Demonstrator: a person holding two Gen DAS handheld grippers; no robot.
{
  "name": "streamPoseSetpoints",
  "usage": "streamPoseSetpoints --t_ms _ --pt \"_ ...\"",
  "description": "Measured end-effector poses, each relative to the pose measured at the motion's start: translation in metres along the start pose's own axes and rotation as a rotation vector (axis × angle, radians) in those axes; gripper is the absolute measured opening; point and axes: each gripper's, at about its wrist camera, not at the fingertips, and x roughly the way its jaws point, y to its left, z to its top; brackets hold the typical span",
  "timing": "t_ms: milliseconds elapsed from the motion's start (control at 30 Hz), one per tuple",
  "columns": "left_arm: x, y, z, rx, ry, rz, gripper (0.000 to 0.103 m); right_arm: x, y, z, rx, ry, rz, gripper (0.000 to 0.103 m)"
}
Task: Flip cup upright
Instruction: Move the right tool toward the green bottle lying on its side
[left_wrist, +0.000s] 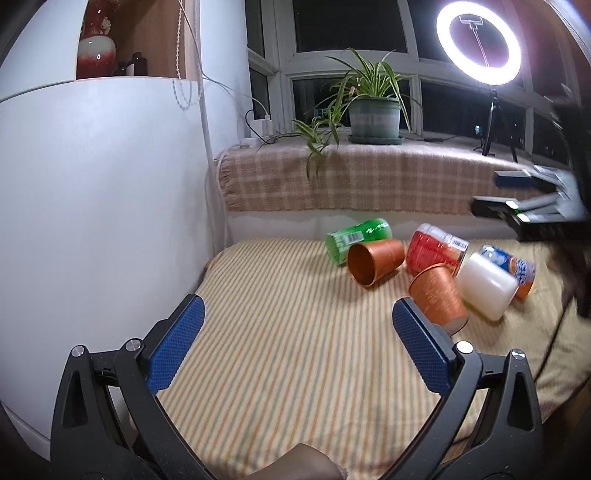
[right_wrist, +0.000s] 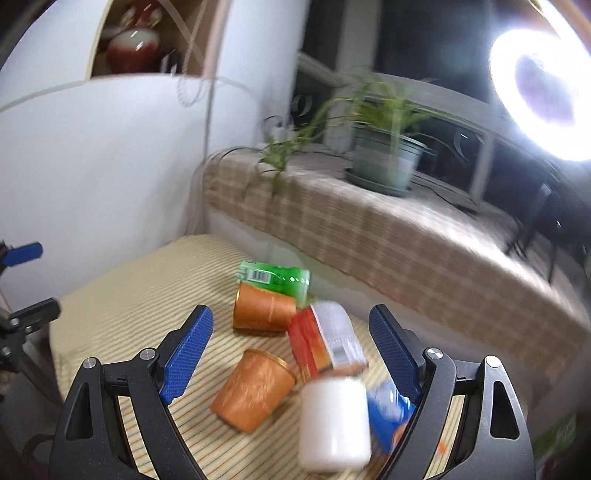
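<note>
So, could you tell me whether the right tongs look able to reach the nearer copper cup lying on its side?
Probably yes. The right tongs stand open above the nearer copper cup, whose left side faces bare cloth. The white jar lies close on its right, so it may get nudged.

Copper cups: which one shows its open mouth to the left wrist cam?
The farther copper cup, lying against the green can: its hollow interior faces the camera. The nearer copper cup, beside the white jar, shows only its outside.
</note>
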Motion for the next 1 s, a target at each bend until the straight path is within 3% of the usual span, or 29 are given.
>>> streamPoseSetpoints --t_ms 200,333,600,1000 --pt "0.005 0.022 -0.011 -0.019 0.018 0.022 0.103 0.058 0.017 0.028 -0.265 0.108 0.075 0.085" --pt "0.012 0.038 -0.020 -0.033 0.033 0.018 0.103 0.096 0.024 0.041 -0.364 0.186 0.090 0.085" --pt "0.026 0.064 -0.030 -0.052 0.060 0.033 0.103 0.182 0.035 0.049 -0.560 0.396 0.131 0.075" --pt "0.048 0.093 -0.042 -0.111 0.081 0.022 0.103 0.253 0.043 0.051 -0.699 0.600 0.164 0.066"
